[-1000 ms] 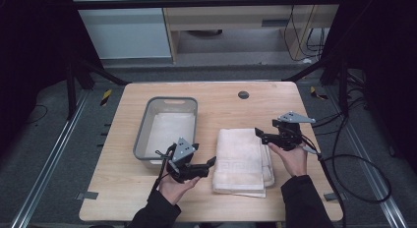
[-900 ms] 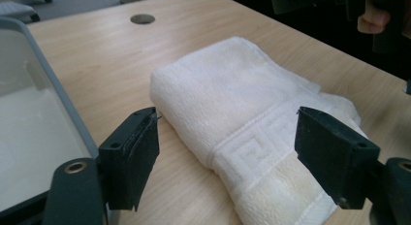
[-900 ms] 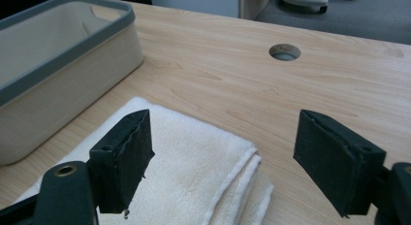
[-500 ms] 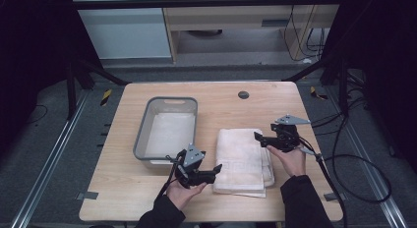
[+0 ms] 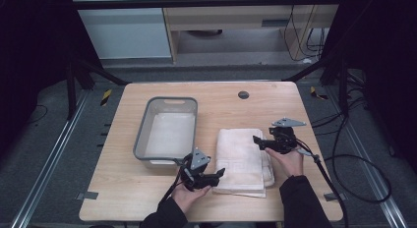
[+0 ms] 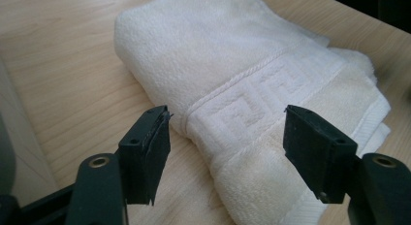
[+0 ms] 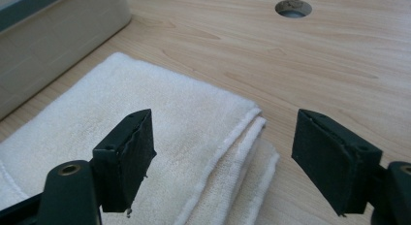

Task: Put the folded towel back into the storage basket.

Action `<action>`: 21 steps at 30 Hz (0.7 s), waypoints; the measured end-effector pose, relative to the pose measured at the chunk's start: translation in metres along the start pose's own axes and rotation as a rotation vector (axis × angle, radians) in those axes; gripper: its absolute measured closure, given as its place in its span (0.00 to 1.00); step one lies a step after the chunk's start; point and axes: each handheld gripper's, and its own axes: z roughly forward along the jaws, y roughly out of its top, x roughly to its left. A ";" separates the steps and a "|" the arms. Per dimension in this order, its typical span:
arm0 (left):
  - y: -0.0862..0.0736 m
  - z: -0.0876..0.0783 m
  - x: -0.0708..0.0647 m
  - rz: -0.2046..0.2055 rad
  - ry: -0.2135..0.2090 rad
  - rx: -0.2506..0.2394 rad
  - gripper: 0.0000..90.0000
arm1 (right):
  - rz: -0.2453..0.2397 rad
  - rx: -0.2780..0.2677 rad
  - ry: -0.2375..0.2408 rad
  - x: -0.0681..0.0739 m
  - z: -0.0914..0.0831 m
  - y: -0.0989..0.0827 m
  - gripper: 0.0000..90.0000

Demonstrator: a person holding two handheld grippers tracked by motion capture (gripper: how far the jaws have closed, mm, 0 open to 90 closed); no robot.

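A folded white towel (image 5: pixel 243 159) with a woven key-pattern band lies on the wooden table (image 5: pixel 295 110), right of a grey tub (image 5: pixel 167 127). My left gripper (image 5: pixel 219 174) sits low at the towel's near left edge. In the left gripper view its jaws (image 6: pixel 228 113) straddle the banded fold of the towel (image 6: pixel 218 55); they have just been closing, but the pads are not touching the cloth. My right gripper (image 5: pixel 256 140) hovers open at the towel's right side. In the right gripper view it (image 7: pixel 224 117) frames the layered far corner of the towel (image 7: pixel 160 104).
The tub's beige wall (image 7: pixel 63 26) stands close beyond the towel. A round cable hole (image 5: pixel 243 95) lies in the tabletop behind the towel. Cables trail from the right gripper off the table's right edge (image 5: pixel 334 164). Bare wood spreads left of the tub.
My left gripper has slid right and down to the towel's near left edge, and its jaws have narrowed. The right gripper has sunk a little toward the towel's right side.
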 end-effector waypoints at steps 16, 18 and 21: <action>-0.011 0.021 0.003 -0.031 0.013 0.056 0.38 | 0.013 0.075 0.003 -0.001 0.019 -0.014 0.26; -0.012 0.023 0.003 -0.037 0.010 0.058 0.37 | 0.021 0.087 0.004 -0.002 0.020 -0.016 0.26; -0.014 0.026 0.003 -0.039 0.009 0.072 0.36 | 0.022 0.093 0.006 -0.002 0.023 -0.018 0.27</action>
